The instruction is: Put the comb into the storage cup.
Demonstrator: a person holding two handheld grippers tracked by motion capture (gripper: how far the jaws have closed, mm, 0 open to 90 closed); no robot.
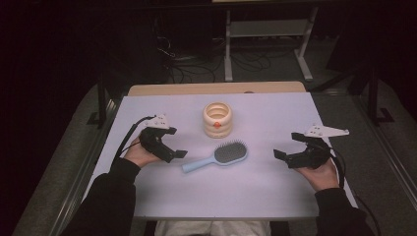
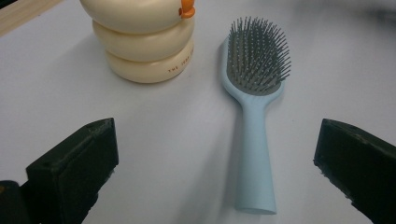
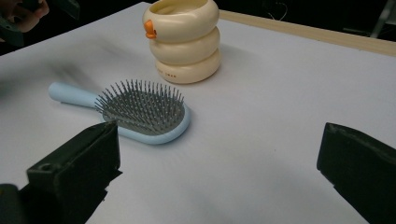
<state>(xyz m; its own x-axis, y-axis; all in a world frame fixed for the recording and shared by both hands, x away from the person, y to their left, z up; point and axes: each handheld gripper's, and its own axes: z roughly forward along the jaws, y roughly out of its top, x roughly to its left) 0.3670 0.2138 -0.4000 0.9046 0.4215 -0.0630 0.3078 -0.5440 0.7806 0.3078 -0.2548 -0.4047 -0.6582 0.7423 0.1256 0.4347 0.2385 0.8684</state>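
- My left gripper (image 1: pixel 178 154) rests low at the counter's (image 1: pixel 275 196) left side, jaws wide and empty, aimed at the hairbrush (image 1: pixel 216 157).
- My right gripper (image 1: pixel 280 155) sits at the right side, jaws wide, holding nothing.
- The hairbrush lies flat between both grippers, bristles up, handle toward my left gripper.
- A cream ringed cup (image 1: pixel 218 119) stands just behind the hairbrush, apart from it.

Table (image 1: pixel 147 196) with hairbrush (image 1: pixel 219 156), holder (image 1: pixel 218 120)

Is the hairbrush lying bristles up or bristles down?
Bristles up. The light blue hairbrush lies flat on the table, its grey bristle pad facing upward in both gripper views, beside the cream ringed holder.
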